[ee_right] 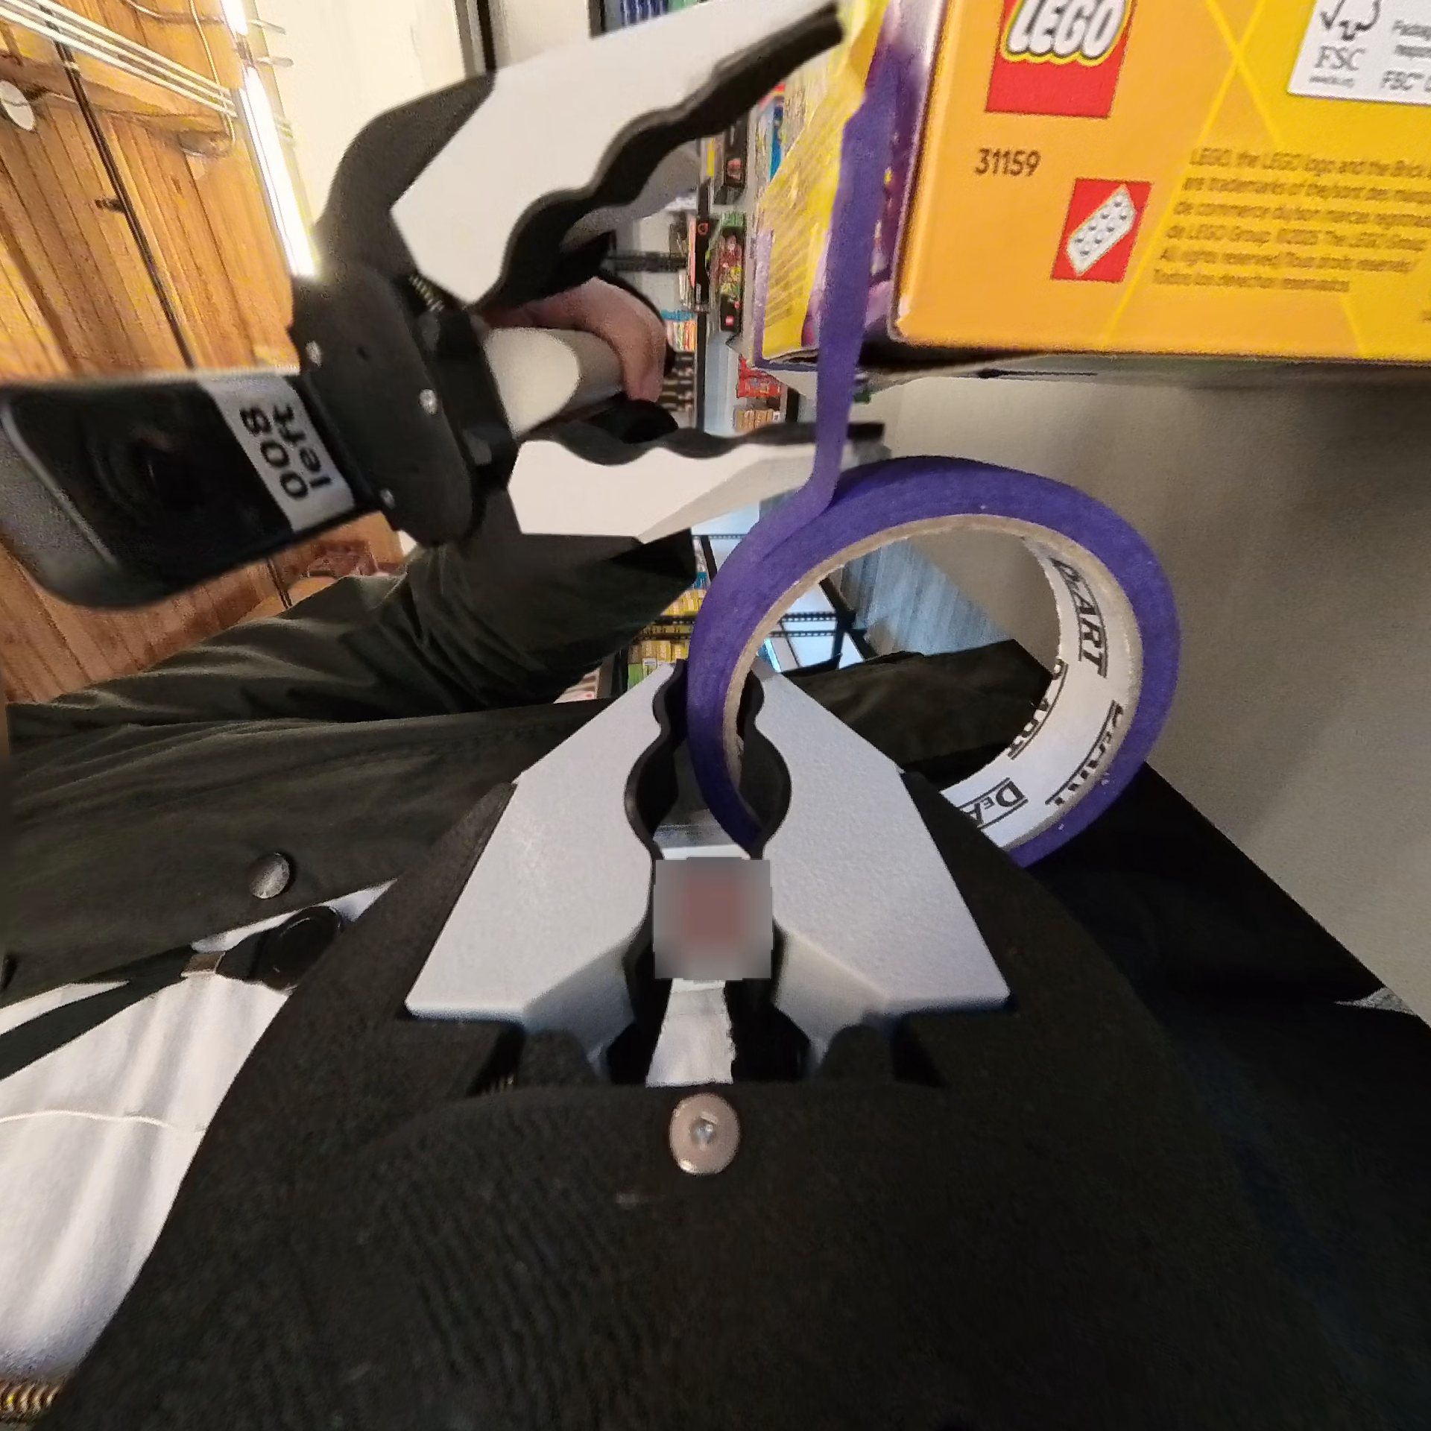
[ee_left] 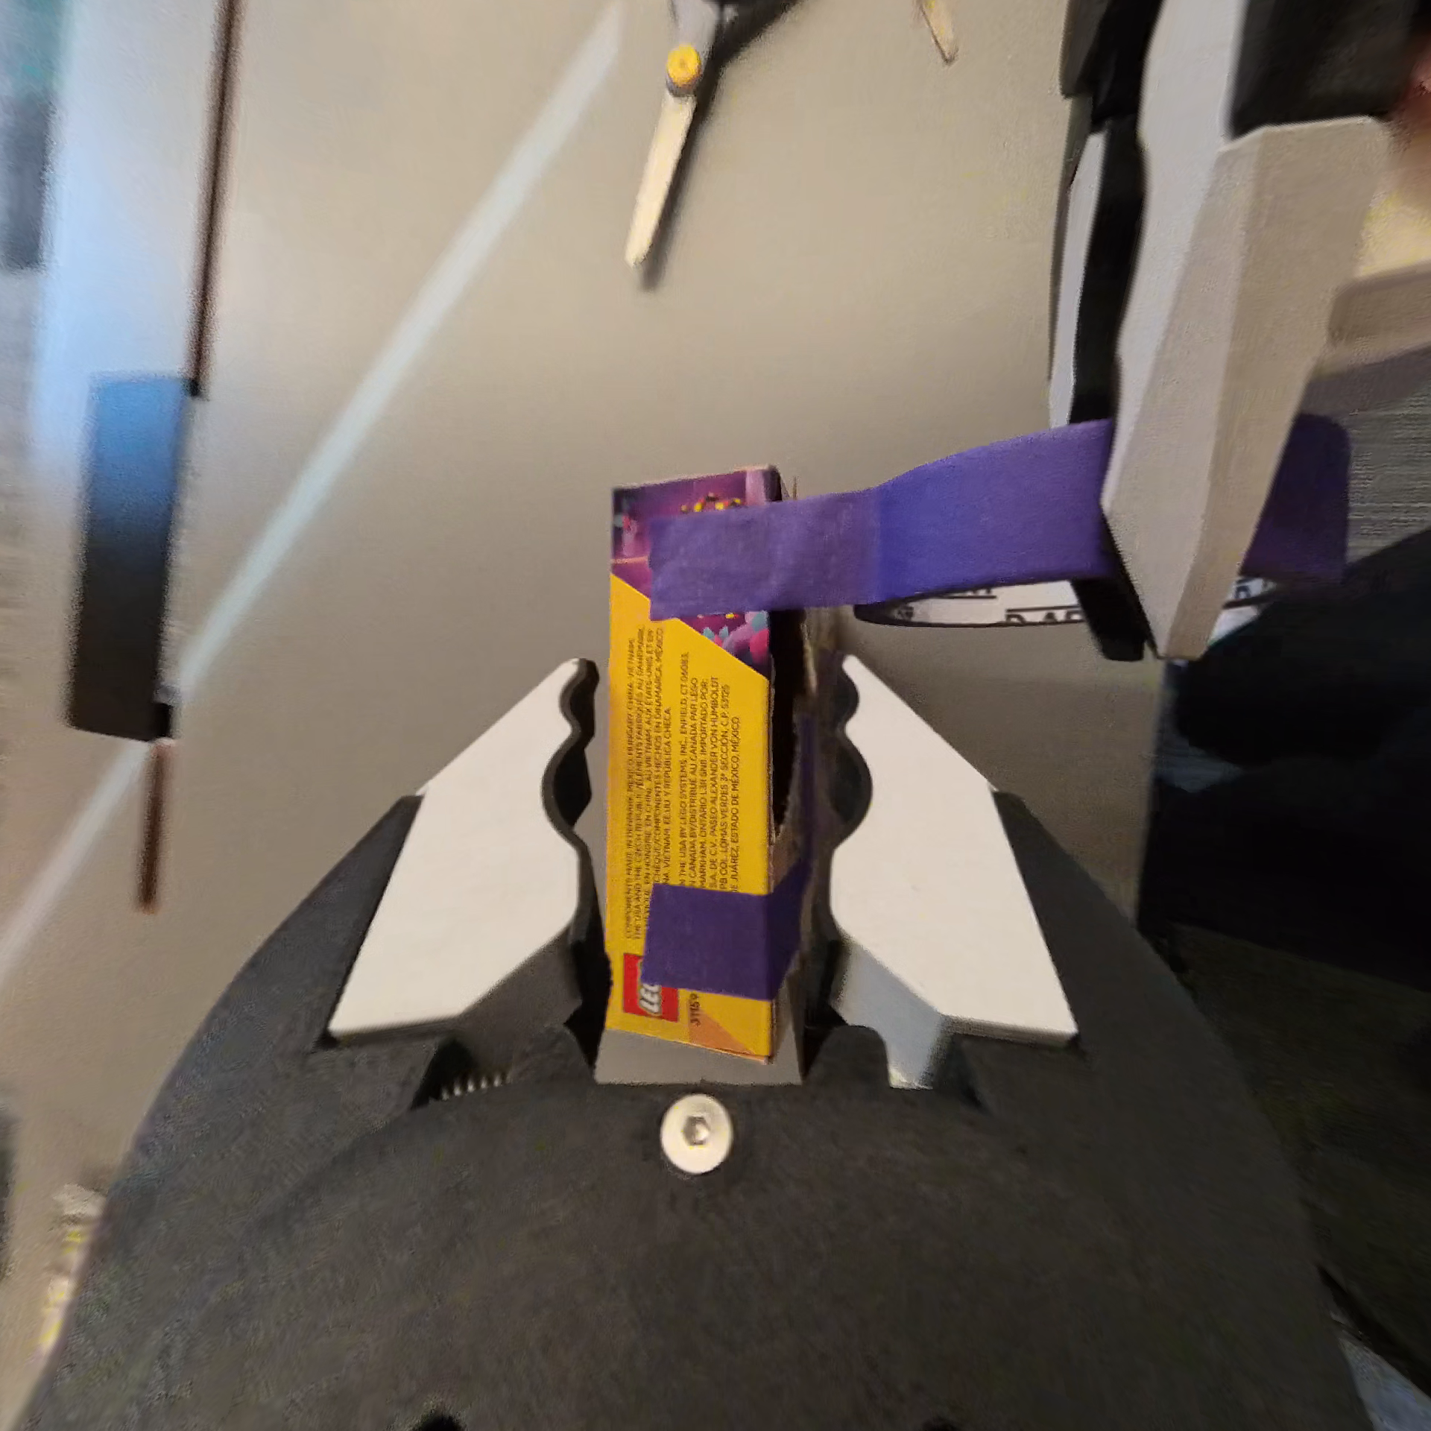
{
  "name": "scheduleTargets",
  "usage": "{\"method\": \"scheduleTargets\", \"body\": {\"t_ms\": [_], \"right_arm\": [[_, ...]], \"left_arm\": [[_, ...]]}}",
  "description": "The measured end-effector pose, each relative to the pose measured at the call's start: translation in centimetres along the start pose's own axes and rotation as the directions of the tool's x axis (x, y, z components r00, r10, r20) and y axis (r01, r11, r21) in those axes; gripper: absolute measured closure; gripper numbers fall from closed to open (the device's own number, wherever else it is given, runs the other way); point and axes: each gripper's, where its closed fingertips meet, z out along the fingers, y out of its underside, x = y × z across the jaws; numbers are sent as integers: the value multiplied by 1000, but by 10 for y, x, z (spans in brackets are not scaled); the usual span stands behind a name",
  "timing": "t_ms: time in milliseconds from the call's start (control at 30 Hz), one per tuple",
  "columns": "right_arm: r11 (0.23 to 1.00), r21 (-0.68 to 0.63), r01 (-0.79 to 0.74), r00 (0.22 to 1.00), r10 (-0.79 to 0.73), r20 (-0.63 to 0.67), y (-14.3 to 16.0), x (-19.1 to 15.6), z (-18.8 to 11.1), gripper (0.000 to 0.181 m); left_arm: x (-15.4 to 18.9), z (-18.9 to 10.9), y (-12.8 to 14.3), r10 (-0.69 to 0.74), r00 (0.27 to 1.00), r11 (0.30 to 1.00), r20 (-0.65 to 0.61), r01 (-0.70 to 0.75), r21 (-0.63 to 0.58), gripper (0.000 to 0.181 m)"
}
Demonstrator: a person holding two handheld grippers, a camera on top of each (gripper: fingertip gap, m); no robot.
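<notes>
- The left tongs [ee_left: 716, 774] have two pale grey wedge-shaped fingers [ee_left: 495, 852] with wavy black inner pads.
- Behind the fingers sits a matt black body with a silver hex-socket screw [ee_left: 695, 1134] on its midline and a coil spring [ee_left: 464, 1084] beside the left finger's root.
- The right tongs [ee_right: 712, 728] have the same build: grey fingers [ee_right: 867, 875], black wavy pads, a black body and a central silver screw [ee_right: 703, 1144].
- Seen from the right wrist view, the left tongs' black housing carries a white label [ee_right: 298, 457].
- A dark sleeve [ee_right: 325, 697] with a snap button [ee_right: 271, 873] lies left of the right tongs.
</notes>
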Motion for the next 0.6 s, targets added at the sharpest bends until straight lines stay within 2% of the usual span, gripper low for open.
{"method": "scheduleTargets", "body": {"t_ms": [100, 267, 600], "right_arm": [[1000, -7, 2, 1000, -2, -3, 0, 0, 0, 172], [1000, -12, 6, 1000, -6, 1, 0, 0, -1, 172], [1000, -7, 7, 1000, -7, 12, -1, -2, -3, 173]], "left_arm": [[10, -7, -11, 58, 998, 996, 6, -58, 65, 143], [13, -4, -12, 112, 992, 992, 62, -116, 59, 160], [8, -2, -12, 91, 981, 989, 171, -109, 101, 163]]}}
